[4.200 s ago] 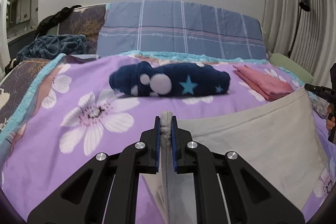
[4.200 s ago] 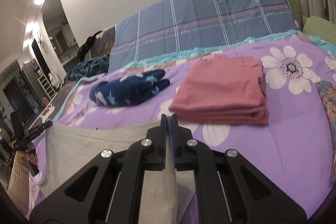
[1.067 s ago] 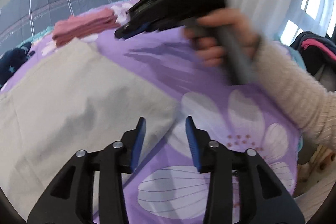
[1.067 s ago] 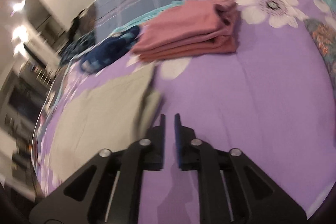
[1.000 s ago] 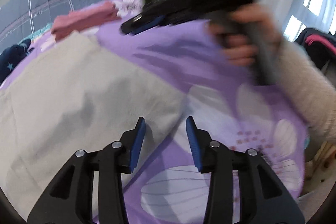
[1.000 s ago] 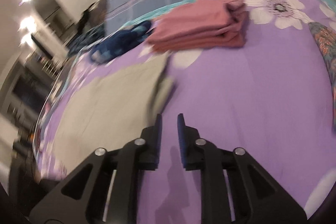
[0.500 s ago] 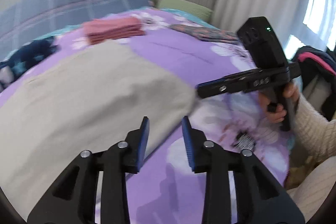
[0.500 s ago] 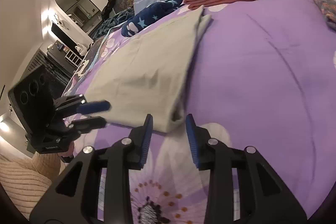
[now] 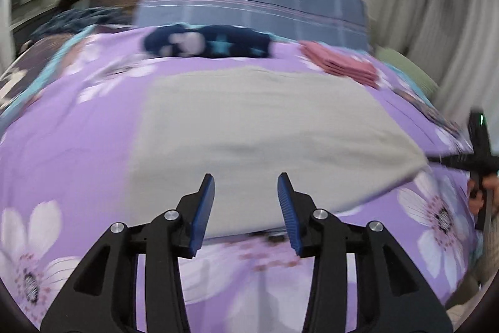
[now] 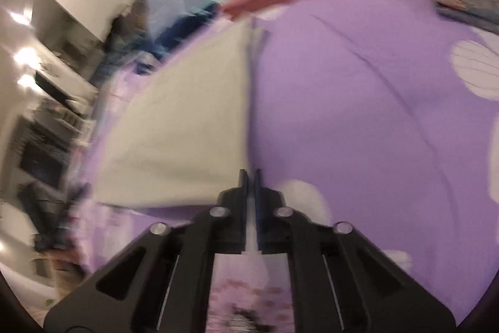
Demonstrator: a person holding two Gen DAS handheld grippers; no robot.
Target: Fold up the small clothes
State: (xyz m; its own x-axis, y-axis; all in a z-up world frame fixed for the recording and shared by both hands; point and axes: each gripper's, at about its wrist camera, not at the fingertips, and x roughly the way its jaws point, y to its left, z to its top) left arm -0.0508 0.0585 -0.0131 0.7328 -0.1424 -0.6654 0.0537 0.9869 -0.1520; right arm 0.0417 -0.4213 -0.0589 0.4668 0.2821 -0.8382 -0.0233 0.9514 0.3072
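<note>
Grey garment [image 9: 249, 127] flat on bedspread [image 9: 62, 164], long axis 9-to-3; my right gripper [image 10: 251, 173] pinches its near-right corner, left gripper [image 9: 246, 202] spread empty at its near hem, 12 o'clock.

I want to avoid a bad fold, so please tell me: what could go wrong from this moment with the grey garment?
1. The right gripper looks shut at the near right corner of the grey garment, while the left gripper is open and holds nothing; lifting now may drag the cloth askew.
2. The right gripper seems to pinch only the very edge, so the corner may slip out.
3. The folded pink clothes lie near the far edge; a wide fold could disturb them.
</note>
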